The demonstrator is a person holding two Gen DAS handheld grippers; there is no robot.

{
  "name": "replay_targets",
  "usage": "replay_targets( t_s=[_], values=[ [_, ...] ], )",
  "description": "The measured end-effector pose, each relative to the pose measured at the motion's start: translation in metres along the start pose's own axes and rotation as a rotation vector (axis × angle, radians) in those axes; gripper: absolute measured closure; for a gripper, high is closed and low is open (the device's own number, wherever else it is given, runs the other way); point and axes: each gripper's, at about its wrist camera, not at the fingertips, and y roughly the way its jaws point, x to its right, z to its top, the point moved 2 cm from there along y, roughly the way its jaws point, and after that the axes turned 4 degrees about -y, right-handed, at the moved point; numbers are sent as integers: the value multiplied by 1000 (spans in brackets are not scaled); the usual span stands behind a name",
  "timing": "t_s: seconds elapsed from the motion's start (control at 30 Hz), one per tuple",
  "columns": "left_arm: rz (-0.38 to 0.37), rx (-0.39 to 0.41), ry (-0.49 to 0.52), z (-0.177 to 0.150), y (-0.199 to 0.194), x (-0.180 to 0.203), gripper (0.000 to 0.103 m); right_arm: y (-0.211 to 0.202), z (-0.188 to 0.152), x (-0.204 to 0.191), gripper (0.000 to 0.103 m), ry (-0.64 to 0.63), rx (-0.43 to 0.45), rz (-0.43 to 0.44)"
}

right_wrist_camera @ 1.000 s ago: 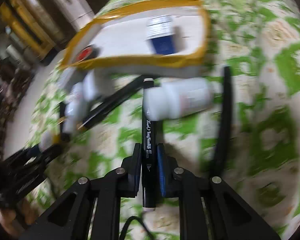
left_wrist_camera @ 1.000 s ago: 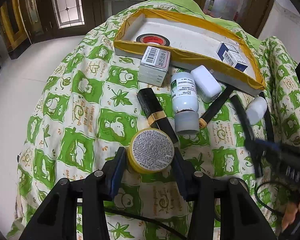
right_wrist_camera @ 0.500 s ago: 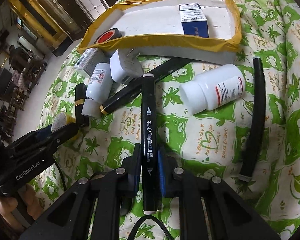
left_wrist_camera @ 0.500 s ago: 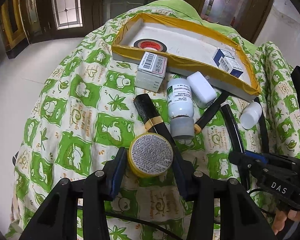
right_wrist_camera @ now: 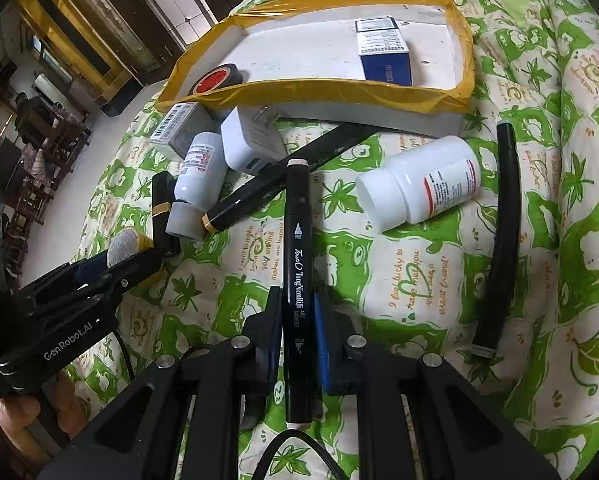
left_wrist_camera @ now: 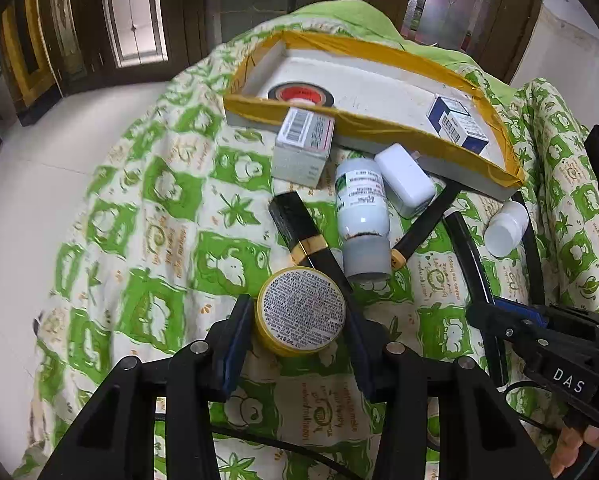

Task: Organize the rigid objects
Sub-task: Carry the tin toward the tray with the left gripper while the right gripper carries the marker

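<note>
The left gripper (left_wrist_camera: 299, 320) is closed on a round yellow tin (left_wrist_camera: 301, 311), one finger pressing each side, the printed label face toward the camera. Just ahead of it lie a black tube (left_wrist_camera: 305, 240) with a gold band and a white bottle (left_wrist_camera: 364, 220) on its side; further ahead a gray box (left_wrist_camera: 304, 147) leans against the near wall of the tray (left_wrist_camera: 379, 128). The right gripper (right_wrist_camera: 297, 320) is closed on a black marker (right_wrist_camera: 298, 280), which lies along the fingers and points forward past their tips. Ahead and to the right of it a pill bottle (right_wrist_camera: 419, 184) lies on the green cloth (right_wrist_camera: 539, 240), with a black hose (right_wrist_camera: 499, 240) further right. In the tray are a tape roll (right_wrist_camera: 215, 79) and a blue box (right_wrist_camera: 383, 52).
</note>
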Motion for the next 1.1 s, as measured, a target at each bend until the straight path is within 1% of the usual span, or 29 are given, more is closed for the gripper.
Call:
replay_targets(
  t_s=[0.27, 0.4, 0.53, 0.77, 1.1],
  values=[
    [32, 94, 48, 2, -19, 7, 56, -15, -2, -1, 89, 17, 39, 64],
    [50, 134, 78, 1, -28, 12, 56, -19, -3, -2, 89, 34, 40, 108],
    [73, 172, 102, 0, -36, 16, 56, -21, -3, -5, 89, 36, 43, 125],
    [82, 201, 118, -1, -42, 18, 56, -26, -3, -10, 89, 40, 55, 147],
    [74, 216, 119, 0, -47, 20, 56, -45, 5, -9, 89, 52, 108, 169]
  ],
)
